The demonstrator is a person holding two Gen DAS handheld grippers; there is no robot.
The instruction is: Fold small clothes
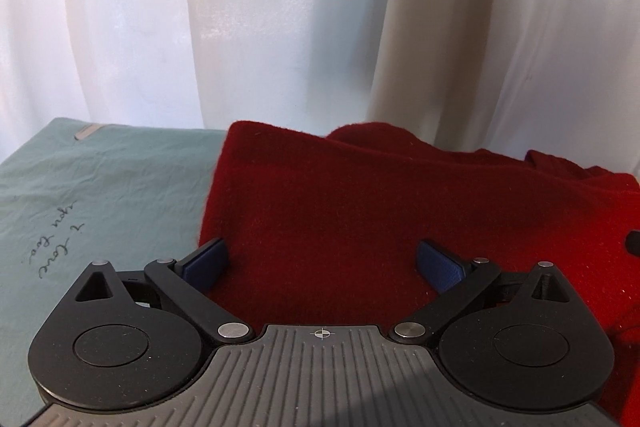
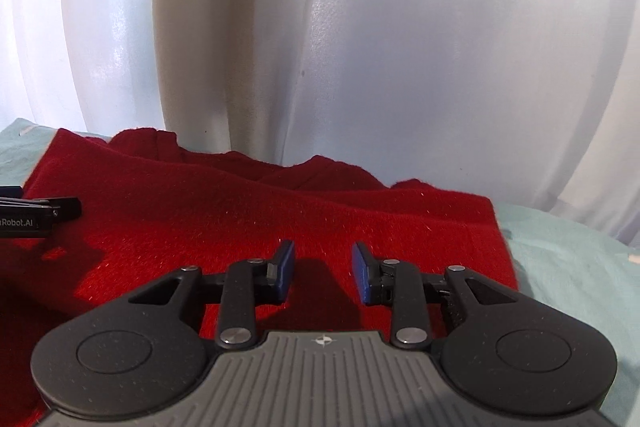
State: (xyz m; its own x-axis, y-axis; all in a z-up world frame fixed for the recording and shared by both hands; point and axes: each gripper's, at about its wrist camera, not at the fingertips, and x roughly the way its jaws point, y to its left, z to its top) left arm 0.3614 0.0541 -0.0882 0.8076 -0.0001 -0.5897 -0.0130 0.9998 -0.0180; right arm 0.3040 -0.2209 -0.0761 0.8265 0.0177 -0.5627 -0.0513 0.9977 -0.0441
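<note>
My left tool (image 1: 320, 263) stands wide apart with nothing between its pads, just above the red garment (image 1: 360, 211). My right tool (image 2: 323, 273) is narrowly apart, also holding nothing. The garment lies ahead of and under both tools on the green sheet (image 1: 100, 179), its near part flat, its far edge bunched. I judge one fold laid; more folding and neatening remain.
</note>
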